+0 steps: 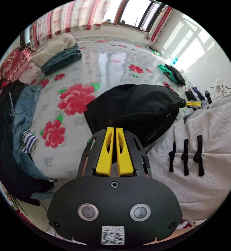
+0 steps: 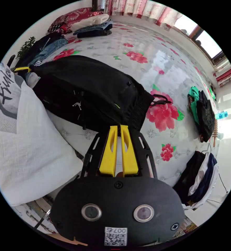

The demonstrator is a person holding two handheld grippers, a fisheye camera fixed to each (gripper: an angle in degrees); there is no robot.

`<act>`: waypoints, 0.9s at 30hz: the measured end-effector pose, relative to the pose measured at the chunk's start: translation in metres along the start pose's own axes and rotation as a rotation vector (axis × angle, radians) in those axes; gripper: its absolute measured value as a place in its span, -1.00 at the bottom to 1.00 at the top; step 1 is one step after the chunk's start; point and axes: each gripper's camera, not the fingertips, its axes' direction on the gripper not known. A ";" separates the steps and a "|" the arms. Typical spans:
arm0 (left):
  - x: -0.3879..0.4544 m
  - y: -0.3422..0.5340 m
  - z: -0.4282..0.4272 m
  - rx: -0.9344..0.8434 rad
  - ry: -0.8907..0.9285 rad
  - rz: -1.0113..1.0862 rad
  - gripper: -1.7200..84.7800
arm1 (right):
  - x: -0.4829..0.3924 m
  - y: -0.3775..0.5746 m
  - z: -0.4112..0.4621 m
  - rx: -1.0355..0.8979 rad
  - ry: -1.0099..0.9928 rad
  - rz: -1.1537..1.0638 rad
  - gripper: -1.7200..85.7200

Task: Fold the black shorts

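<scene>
Spread wide under everything: a floral sheet [image 1: 105,65], pale with red blooms. On it, near the middle, the black shorts [image 1: 136,107], bunched and partly doubled over, drawstring loop trailing off one end onto a bloom in the right gripper view [image 2: 99,86]. Against the shorts' near edge, a person's white garment [image 1: 207,157]. Beyond the shorts, toward the curtains, a stack of folded clothes [image 1: 60,56]; to one side of the shorts, a heap of jeans [image 1: 23,115] and dark things; to the other side, a green-and-black pile [image 2: 203,112]. Left gripper [image 1: 114,129] clamped on the shorts' hem, yellow jaws pressed together with black cloth between. Right gripper [image 2: 118,127] likewise pinched on the shorts' opposite edge, jaws nearly touching.
</scene>
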 end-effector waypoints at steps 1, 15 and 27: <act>0.001 0.007 0.019 -0.051 0.015 -0.010 -0.98 | -0.005 0.003 0.023 -0.061 -0.025 -0.005 -0.96; -0.001 0.017 0.061 -0.180 0.030 0.008 -0.81 | 0.031 0.001 0.024 -0.056 -0.039 0.034 -0.95; -0.021 0.028 0.020 -0.073 -0.011 -0.091 -0.81 | 0.143 0.029 -0.017 0.155 -0.296 0.489 -0.87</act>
